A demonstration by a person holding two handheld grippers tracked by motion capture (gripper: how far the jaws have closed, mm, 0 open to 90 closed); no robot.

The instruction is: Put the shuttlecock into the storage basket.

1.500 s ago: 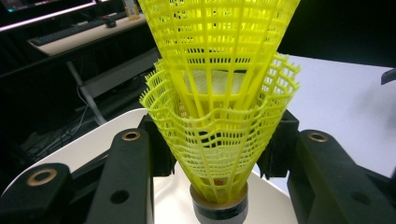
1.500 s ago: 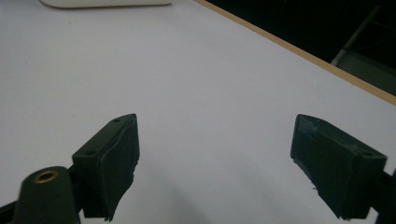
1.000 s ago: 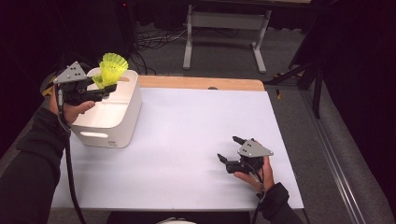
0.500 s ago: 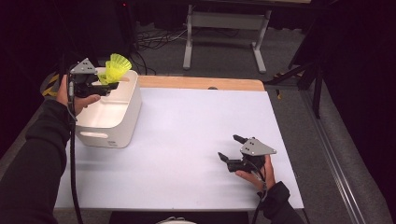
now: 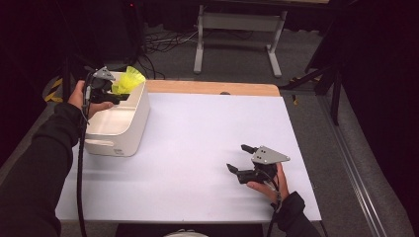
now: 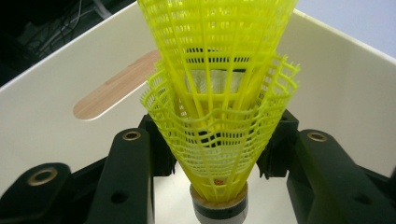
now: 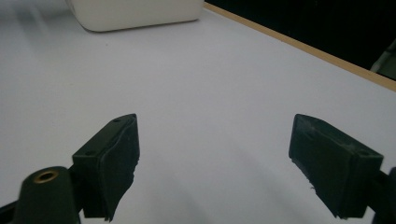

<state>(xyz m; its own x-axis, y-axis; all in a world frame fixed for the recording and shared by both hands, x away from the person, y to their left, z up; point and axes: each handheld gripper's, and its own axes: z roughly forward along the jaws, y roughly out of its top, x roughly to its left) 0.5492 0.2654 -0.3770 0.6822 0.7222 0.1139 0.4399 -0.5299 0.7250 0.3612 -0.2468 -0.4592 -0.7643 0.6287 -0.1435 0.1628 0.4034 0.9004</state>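
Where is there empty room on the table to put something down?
The white table is bare from the white bin across to the right gripper, and up to the wooden edge. It is crowded at the bin, where the left gripper holds yellow shuttlecocks.

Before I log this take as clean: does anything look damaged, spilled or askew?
One thing: the yellow shuttlecocks in the left tool over the white bin are two nested skirts, and the outer one's rim is wavy and buckled where the jaws press it. Nothing looks spilled on the table; the right tool is open.
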